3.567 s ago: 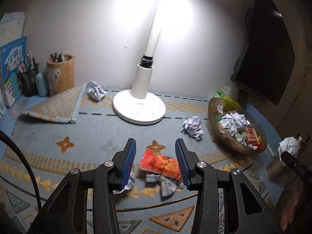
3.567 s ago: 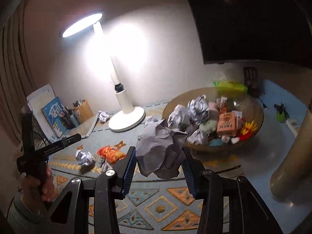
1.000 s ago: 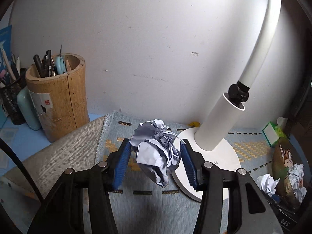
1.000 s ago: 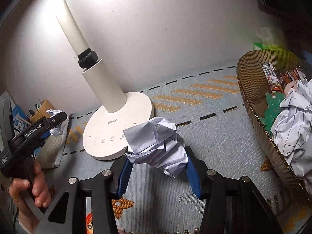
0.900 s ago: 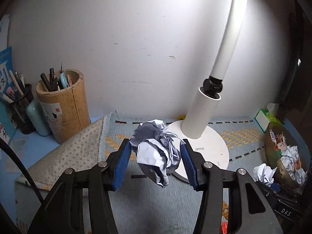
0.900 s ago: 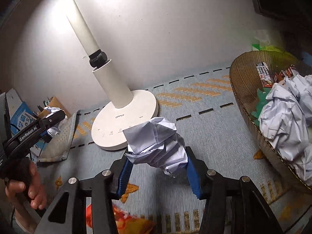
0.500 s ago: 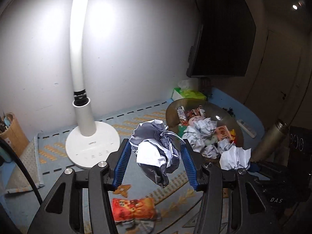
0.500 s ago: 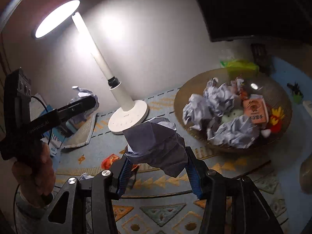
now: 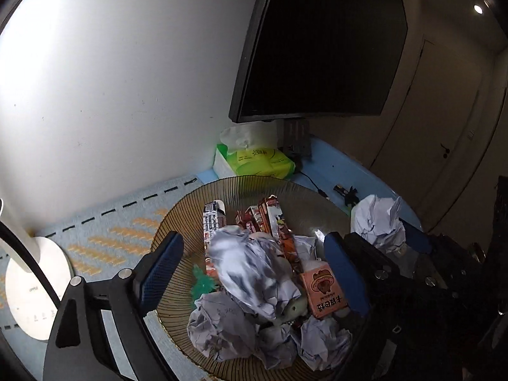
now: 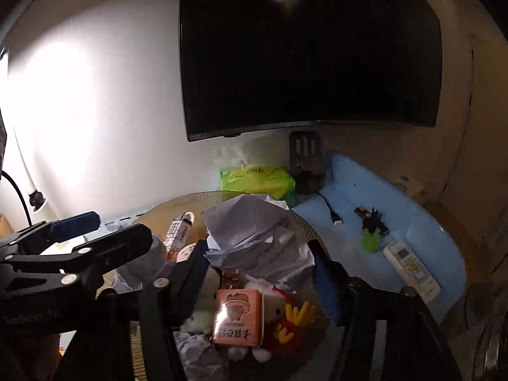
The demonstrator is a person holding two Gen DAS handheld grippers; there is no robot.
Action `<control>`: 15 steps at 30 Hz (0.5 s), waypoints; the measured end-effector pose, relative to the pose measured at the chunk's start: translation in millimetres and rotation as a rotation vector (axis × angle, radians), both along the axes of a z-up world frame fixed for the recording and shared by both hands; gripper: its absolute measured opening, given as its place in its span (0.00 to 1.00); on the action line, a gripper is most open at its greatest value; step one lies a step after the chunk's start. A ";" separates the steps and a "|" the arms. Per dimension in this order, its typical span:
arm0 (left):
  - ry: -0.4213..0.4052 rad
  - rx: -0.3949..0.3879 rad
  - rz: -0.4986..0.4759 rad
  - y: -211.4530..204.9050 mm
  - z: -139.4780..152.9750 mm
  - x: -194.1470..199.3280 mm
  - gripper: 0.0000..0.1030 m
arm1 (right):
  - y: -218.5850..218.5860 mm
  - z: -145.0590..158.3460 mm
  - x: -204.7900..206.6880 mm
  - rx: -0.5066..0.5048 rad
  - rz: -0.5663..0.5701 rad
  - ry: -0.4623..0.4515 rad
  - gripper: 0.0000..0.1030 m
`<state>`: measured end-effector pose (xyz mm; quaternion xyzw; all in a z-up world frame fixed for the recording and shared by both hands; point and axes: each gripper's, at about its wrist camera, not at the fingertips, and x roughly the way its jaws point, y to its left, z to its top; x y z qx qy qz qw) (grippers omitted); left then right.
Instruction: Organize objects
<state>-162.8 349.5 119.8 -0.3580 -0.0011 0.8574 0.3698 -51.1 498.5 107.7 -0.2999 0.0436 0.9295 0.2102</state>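
A white lamp base (image 9: 30,289) is seen at the left on the patterned mat (image 9: 120,222), then the left gripper (image 9: 254,270), spread apart over a blurred paper ball (image 9: 250,270) above the basket (image 9: 241,187), the right gripper (image 10: 260,273) clamped on a crumpled paper (image 10: 257,238), and a dark monitor (image 9: 320,44) above the blue desk (image 10: 422,231).

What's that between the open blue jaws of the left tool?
A blurred crumpled paper ball, apparently just released, above the brown woven basket, in the left wrist view.
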 end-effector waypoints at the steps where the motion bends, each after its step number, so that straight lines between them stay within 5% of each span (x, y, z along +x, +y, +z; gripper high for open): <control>1: -0.034 0.020 0.009 -5.0 -2.6 -4.8 0.87 | 2.1 -2.3 -0.5 0.014 -0.003 -0.010 0.79; 7: -0.043 0.076 0.067 -58.9 7.9 4.9 0.87 | 1.2 -10.1 25.8 -0.017 0.007 0.018 0.79; 15: 0.054 0.119 0.224 -185.0 31.6 85.8 0.91 | -30.1 0.0 98.5 -0.063 0.070 0.108 0.80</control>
